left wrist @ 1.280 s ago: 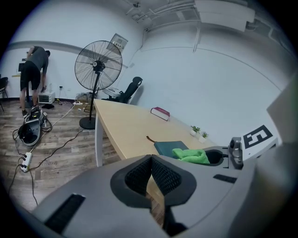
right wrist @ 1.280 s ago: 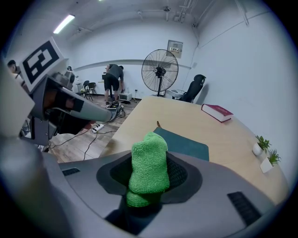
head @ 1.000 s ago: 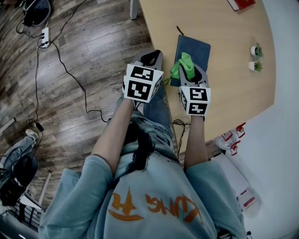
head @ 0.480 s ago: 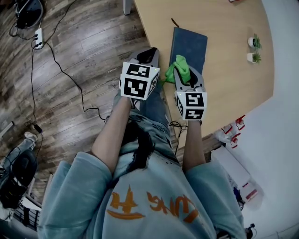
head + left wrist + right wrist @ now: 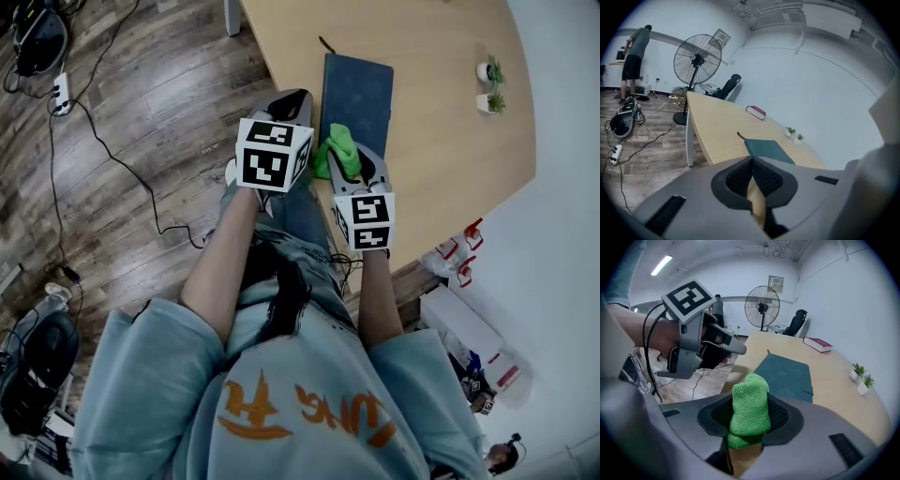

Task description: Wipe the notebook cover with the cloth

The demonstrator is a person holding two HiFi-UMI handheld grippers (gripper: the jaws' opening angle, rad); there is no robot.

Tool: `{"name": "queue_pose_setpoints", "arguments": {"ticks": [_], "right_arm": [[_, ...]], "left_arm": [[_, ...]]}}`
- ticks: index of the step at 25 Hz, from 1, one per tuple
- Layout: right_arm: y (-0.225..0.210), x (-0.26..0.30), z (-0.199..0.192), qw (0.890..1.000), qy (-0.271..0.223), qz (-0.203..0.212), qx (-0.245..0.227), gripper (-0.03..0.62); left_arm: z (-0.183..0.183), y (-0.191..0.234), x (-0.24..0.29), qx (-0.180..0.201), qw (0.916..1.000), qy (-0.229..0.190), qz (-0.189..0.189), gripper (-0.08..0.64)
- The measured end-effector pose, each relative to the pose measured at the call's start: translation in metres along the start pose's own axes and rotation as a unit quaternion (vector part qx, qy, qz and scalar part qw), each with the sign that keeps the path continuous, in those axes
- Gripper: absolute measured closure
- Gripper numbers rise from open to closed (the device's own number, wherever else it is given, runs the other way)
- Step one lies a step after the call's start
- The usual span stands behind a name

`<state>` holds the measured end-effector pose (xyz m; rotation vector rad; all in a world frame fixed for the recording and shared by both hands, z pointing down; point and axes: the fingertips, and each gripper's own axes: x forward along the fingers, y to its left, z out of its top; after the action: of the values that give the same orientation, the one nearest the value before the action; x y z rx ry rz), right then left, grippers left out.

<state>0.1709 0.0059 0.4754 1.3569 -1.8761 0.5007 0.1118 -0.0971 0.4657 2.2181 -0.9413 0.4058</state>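
A dark teal notebook point(image 5: 358, 92) lies closed on the light wooden table point(image 5: 441, 141), near its left edge; it also shows as the notebook point(image 5: 768, 150) and the notebook point(image 5: 785, 374) in the gripper views. My right gripper point(image 5: 343, 161) is shut on a green cloth point(image 5: 337, 152), held just short of the notebook's near edge. The cloth point(image 5: 749, 409) sticks up between the jaws. My left gripper point(image 5: 292, 103) hovers beside the table's edge, left of the notebook, its jaws point(image 5: 752, 176) shut with nothing in them.
Two small potted plants point(image 5: 489, 84) stand at the table's right side. A red book point(image 5: 756, 111) lies further along the table. A standing fan point(image 5: 697, 61), an office chair point(image 5: 727, 86) and a person point(image 5: 633, 61) are beyond. Cables point(image 5: 103, 131) run over the wood floor.
Both grippers and the notebook have shifted left and up in the head view as the camera moved. The right gripper keeps the cloth at the notebook's near edge.
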Motion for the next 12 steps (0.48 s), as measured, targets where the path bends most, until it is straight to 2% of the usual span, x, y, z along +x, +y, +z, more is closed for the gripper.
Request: {"name": "queue_pose_setpoints", "arguments": {"ticks": [7, 12], "right_arm": [[-0.009, -0.002, 0.005, 1.000, 0.010, 0.010, 0.024, 0.449], [-0.045, 0.003, 0.032, 0.999, -0.017, -0.010, 0.044, 0.449]], "left_arm": [[0.004, -0.002, 0.013, -0.010, 0.9999, -0.001, -0.002, 0.541], [0.012, 0.007, 0.014, -0.009, 0.9999, -0.005, 0.011, 0.541]]}}
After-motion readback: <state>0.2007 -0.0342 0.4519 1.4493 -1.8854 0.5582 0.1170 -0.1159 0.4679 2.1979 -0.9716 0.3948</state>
